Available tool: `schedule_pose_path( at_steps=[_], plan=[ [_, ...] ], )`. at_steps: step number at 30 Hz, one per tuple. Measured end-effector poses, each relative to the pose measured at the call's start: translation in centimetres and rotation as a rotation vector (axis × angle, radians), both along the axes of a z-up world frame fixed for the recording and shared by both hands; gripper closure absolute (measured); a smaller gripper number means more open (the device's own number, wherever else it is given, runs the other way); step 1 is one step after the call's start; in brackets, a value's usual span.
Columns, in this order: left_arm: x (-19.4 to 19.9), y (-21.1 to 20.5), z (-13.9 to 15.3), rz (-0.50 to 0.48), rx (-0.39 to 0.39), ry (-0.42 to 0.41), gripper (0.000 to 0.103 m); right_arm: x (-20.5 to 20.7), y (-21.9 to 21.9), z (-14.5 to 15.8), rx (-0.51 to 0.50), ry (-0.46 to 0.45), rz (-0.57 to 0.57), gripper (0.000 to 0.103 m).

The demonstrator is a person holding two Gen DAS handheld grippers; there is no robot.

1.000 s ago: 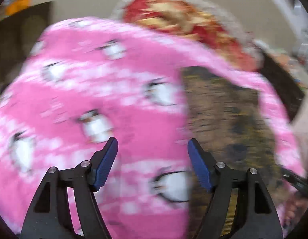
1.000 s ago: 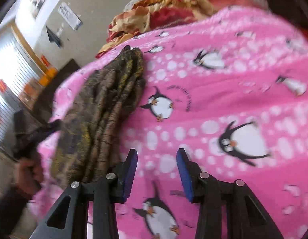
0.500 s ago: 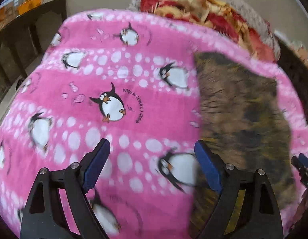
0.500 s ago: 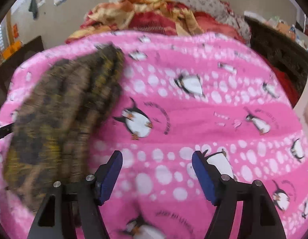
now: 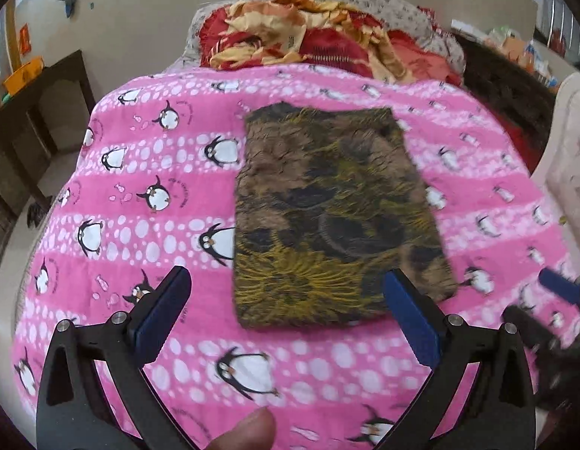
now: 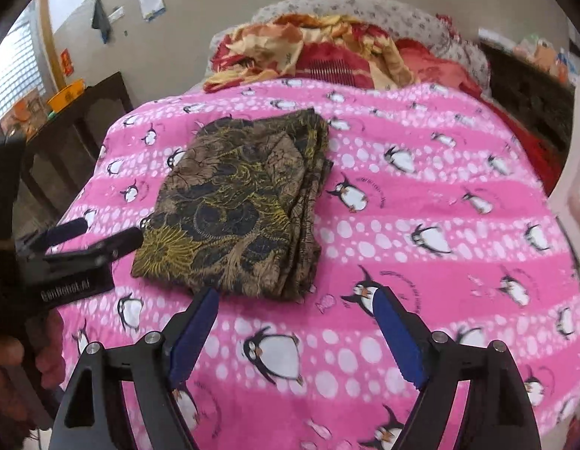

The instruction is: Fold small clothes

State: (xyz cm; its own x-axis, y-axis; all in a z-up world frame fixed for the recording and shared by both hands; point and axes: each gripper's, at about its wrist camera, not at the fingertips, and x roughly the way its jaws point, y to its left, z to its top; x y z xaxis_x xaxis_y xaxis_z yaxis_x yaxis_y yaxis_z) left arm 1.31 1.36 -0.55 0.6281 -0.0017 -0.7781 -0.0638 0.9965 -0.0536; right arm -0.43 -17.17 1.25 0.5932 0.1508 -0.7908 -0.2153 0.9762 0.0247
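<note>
A brown, black and yellow patterned cloth [image 5: 327, 217] lies folded into a flat rectangle on the pink penguin blanket [image 5: 147, 157]. It also shows in the right wrist view [image 6: 245, 206], with layered edges on its right side. My left gripper [image 5: 286, 311] is open and empty, above the blanket just in front of the cloth's near edge. My right gripper [image 6: 293, 326] is open and empty, in front of the cloth's near right corner. The left gripper [image 6: 98, 236] also shows at the left of the right wrist view, and the right gripper [image 5: 559, 292] at the right of the left wrist view.
A heap of red and yellow bedding [image 5: 308, 41] lies at the far end of the bed. Dark wooden furniture [image 5: 38, 112] stands to the left, more dark furniture [image 6: 529, 86] with clutter to the right. A white object [image 5: 567, 157] is at the right edge.
Both grippers have pulled back and up from the cloth and opened wider. The cloth now lies flat and folded farther ahead of both grippers.
</note>
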Motion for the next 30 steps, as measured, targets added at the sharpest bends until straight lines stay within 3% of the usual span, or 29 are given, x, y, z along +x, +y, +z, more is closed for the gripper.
schedule_pose_path(
  at_steps=[4,13,30],
  plan=[
    [-0.4,-1.0,1.5,0.021,0.044,-0.028,0.000,-1.6,-1.1,0.9,-0.008,-0.022,-0.002,0.021],
    [-2.3,-1.9,3.0,-0.008,0.041,-0.035,0.000,-3.6,-2.1,2.1,0.019,-0.047,-0.007,0.021],
    [-3.1,-2.8,2.8,-0.033,0.019,-0.016,0.000,-4.3,-1.0,3.6,0.024,-0.077,0.042,0.020]
  ],
)
